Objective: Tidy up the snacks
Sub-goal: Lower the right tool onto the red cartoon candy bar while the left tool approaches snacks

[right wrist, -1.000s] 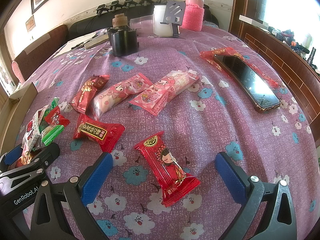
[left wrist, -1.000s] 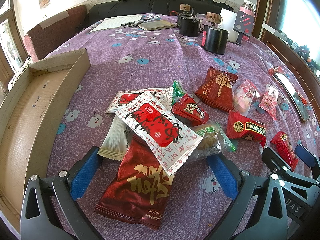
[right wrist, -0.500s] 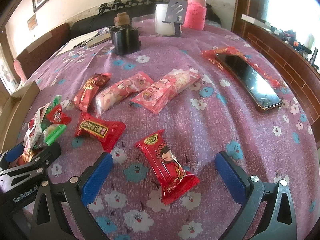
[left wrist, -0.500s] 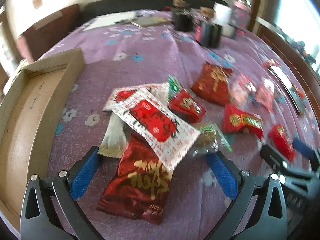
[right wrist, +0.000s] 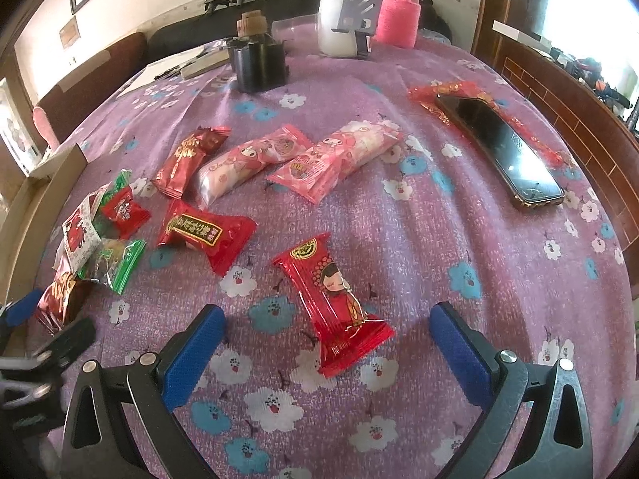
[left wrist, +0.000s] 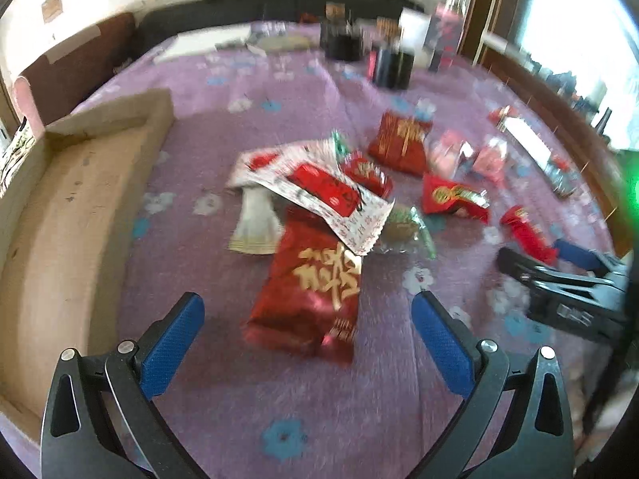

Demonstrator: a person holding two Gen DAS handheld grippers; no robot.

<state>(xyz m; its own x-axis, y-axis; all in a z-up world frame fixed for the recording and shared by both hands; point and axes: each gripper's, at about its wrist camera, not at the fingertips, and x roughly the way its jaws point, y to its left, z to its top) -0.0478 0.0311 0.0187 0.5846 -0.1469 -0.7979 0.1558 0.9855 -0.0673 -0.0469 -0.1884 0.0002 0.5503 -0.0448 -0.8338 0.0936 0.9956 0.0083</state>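
Snacks: wrapped packets scattered on a purple flowered tablecloth [right wrist: 459, 207]; none in the cardboard box [left wrist: 60, 215] yet.
Left view, gripper: left gripper [left wrist: 307, 339] hovers with its fingers wide apart and nothing between them.
Left view, target: dark red packet [left wrist: 307, 291] lies just ahead of the fingers, its far end tucked under a white-and-red packet [left wrist: 319, 195]. Picture is blurred.
Left view, box: at the left, near the pile.
Right view, gripper: right gripper [right wrist: 327, 351] is spread wide and holds nothing.
Right view, target: red packet with a cartoon figure [right wrist: 335, 303] lies between the fingertips, clear of other packets.
Right view, other: phone [right wrist: 499, 147] lies well apart on the right.
Judgement, grasp: straddle a packet across its narrow width, press low, close on the body rather than the crimped end.
Judgement, risk: lifting the dark red packet may drag the white-and-red one along.
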